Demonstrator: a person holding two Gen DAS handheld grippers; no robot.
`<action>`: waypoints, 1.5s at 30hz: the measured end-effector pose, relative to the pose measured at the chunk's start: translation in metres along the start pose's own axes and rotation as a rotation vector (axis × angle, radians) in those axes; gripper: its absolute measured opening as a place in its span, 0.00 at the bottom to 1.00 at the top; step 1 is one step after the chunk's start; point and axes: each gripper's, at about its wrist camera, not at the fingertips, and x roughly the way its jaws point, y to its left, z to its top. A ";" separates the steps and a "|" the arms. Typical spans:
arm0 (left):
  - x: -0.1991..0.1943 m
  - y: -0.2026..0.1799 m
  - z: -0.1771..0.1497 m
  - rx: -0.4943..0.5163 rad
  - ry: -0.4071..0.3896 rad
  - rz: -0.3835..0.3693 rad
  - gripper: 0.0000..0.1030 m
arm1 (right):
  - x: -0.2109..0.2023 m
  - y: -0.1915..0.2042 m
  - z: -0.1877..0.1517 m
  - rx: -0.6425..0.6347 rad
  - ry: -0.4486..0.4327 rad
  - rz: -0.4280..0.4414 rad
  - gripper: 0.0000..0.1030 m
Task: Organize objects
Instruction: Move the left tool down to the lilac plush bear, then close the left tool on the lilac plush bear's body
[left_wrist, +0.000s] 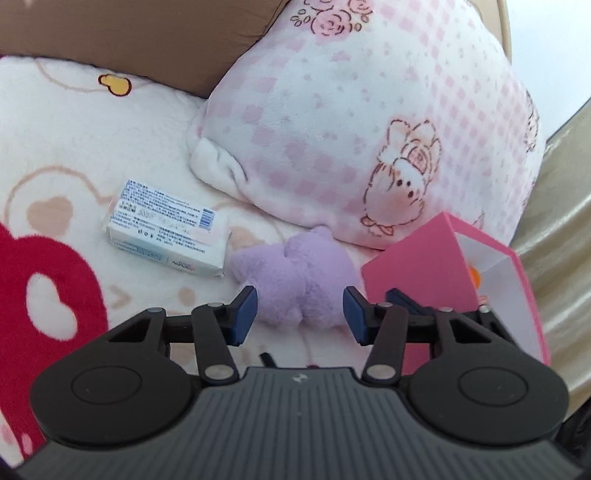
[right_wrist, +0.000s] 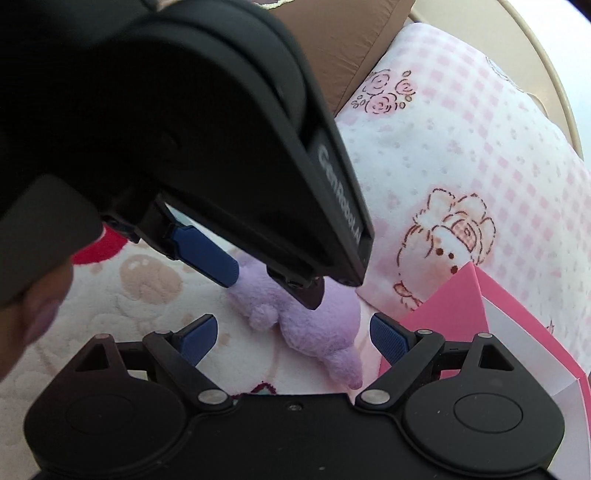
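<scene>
A lilac plush toy (left_wrist: 291, 280) (right_wrist: 317, 328) lies on the white fleece blanket (left_wrist: 66, 140) in front of a pink-checked pillow (left_wrist: 369, 129). My left gripper (left_wrist: 300, 314) (right_wrist: 273, 290) straddles the toy from above. Its blue pads (left_wrist: 245, 314) stand right at the toy's sides, and I see no squeeze in the fur. My right gripper (right_wrist: 291, 339) hovers just behind with its jaws wide and nothing held; the toy's near end lies ahead of its fingers. An open pink box (left_wrist: 417, 266) (right_wrist: 454, 306) with a white inside stands right of the toy, and something orange (left_wrist: 474, 277) shows in it.
A white wrapped soap bar (left_wrist: 166, 229) with blue print lies left of the toy. A brown cushion (left_wrist: 129, 37) sits at the back. The left gripper's body fills the upper left of the right wrist view, with a person's thumb (right_wrist: 33, 314) on its handle.
</scene>
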 end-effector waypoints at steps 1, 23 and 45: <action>0.001 0.000 0.000 0.009 0.003 0.008 0.48 | 0.001 0.000 0.000 0.001 0.002 -0.008 0.89; 0.021 0.021 0.009 -0.073 0.038 0.007 0.28 | 0.044 -0.019 0.010 0.110 0.187 0.023 0.96; 0.006 0.025 -0.006 -0.104 0.035 -0.057 0.28 | 0.034 -0.034 -0.012 0.145 0.123 0.148 0.99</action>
